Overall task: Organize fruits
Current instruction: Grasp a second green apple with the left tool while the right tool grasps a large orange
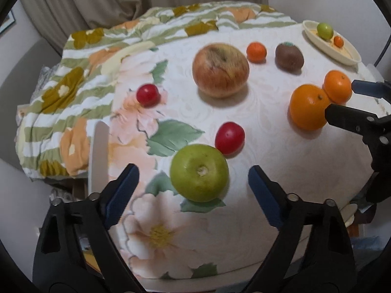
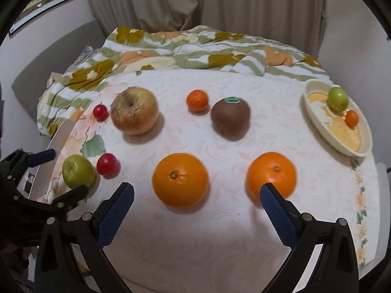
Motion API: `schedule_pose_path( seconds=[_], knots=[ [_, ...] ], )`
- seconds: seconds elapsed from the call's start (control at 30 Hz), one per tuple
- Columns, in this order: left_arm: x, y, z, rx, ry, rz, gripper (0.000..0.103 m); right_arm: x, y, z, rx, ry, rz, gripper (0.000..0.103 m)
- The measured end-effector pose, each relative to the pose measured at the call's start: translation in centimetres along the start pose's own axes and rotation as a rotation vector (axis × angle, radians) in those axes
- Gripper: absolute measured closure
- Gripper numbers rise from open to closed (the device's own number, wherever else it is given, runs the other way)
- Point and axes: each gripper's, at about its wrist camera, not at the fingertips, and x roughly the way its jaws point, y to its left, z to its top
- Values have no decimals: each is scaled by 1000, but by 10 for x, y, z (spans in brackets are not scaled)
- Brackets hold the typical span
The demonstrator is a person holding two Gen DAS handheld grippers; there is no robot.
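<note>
The left tongs [image 1: 193,178] are held wide open over the worktop [image 2: 220,232], with the green apple [image 1: 199,172] lying between the 2 blue pads and touching neither; nothing is gripped. The right tongs [image 2: 196,195] are spread just as wide and hold nothing: the large orange [image 2: 180,179] is seen between the fingers, slightly beyond their tips, and the second orange [image 2: 271,174] is partly covered by the right-hand fingertip [image 2: 268,193], though contact cannot be told.

Taking the large orange as the landmark, the green apple is placed well to its left at the worktop's edge, and 1 red plum [image 2: 107,165] is set just beside that apple, between it and the orange. Behind the orange and to the left, a big yellow-red apple [image 2: 134,113] is seen, with a second red plum [image 2: 100,112] just left of it. Behind the orange, a small mandarin [image 2: 197,100] and a brown kiwi [image 2: 231,118] bearing a green sticker are set near each other. Far to the right of the orange and farther back, a cream oval dish [image 2: 364,144] is placed, and in it 1 small green fruit [image 2: 338,99] and 1 tiny orange fruit [image 2: 352,118] are held. A floral cloth covers the worktop.
</note>
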Motion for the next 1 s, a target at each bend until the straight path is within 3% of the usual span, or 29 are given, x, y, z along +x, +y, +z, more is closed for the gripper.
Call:
schedule_pose_path(
  seconds=[0.07,0.3,0.7,1.0],
  knots=[
    [5,-1,-1,-4,14,-1,14,5,2,0,-12,9,13,1],
    [20,0,-2,-40,50,-17,43,17,5,0,-43,33,14,6],
    [17,5,-6,-54,67,-29,43,36,9,5,-69,92,-3,20],
    [12,12,-10,-79,66,-29,43,48,19,7,-121,121,20,46]
  ],
)
